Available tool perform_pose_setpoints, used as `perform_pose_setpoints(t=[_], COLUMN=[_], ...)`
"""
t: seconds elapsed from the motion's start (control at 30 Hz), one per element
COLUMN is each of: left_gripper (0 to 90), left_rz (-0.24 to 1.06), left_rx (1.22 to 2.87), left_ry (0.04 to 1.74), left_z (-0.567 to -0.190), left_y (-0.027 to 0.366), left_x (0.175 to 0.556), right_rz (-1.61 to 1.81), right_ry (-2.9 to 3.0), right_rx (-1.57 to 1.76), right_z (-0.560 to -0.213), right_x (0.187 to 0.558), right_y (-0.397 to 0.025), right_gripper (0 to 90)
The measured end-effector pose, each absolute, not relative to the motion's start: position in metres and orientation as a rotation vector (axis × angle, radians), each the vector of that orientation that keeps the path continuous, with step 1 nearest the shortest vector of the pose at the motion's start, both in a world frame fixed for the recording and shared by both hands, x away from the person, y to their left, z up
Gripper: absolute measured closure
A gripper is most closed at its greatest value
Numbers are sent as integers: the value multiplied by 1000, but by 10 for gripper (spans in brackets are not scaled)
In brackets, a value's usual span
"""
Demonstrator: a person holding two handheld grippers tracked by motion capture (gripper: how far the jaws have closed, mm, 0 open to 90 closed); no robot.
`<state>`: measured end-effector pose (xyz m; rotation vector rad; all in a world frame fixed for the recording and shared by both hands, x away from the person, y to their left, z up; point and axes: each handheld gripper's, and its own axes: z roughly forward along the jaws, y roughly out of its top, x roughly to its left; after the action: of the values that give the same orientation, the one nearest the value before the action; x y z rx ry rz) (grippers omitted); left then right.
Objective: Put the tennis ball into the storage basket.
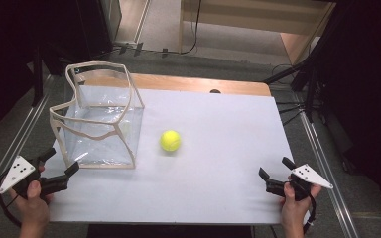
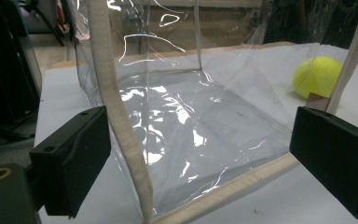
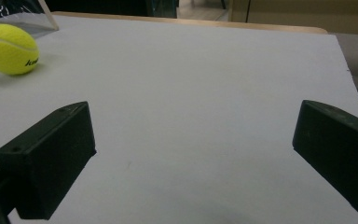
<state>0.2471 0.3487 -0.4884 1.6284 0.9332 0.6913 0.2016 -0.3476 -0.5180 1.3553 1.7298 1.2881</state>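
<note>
— Two grippers, both with jaws spread and nothing between them?

— Yes. The left gripper (image 1: 59, 163) sits at the near left corner of the white table top (image 1: 218, 163), pointing at the clear plastic box-shaped bag with beige fabric edging (image 1: 101, 119), just beside its near corner.

— And the round yellow-green tennis ball (image 1: 170, 141)?

— On the table just right of the bag, apart from it. The right gripper (image 1: 274, 167) is at the near right, well apart from the ball.

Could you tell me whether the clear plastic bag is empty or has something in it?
Empty: through the clear bag you see only its bare floor, and the tennis ball lies outside on the table.
</note>
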Motion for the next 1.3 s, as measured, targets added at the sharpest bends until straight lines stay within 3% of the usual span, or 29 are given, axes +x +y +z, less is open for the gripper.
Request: perform_pose_setpoints(t=[0.4,0.77,1.3], left_gripper=[0,0,0], left_rz=[644,654,656], left_rx=[1636,1508,1581], left_ry=[912,976,911], left_z=[-489,-489,-488], left_y=[350,361,356], left_x=[249,245,246], right_rz=[1268,1277,1298], right_ry=[1799,1922,2090], right_rx=[1352,1238,1140], right_z=[-506,-474,-446], right_x=[209,228,271], right_y=[-337,-312,-269], right_gripper=[0,0,0])
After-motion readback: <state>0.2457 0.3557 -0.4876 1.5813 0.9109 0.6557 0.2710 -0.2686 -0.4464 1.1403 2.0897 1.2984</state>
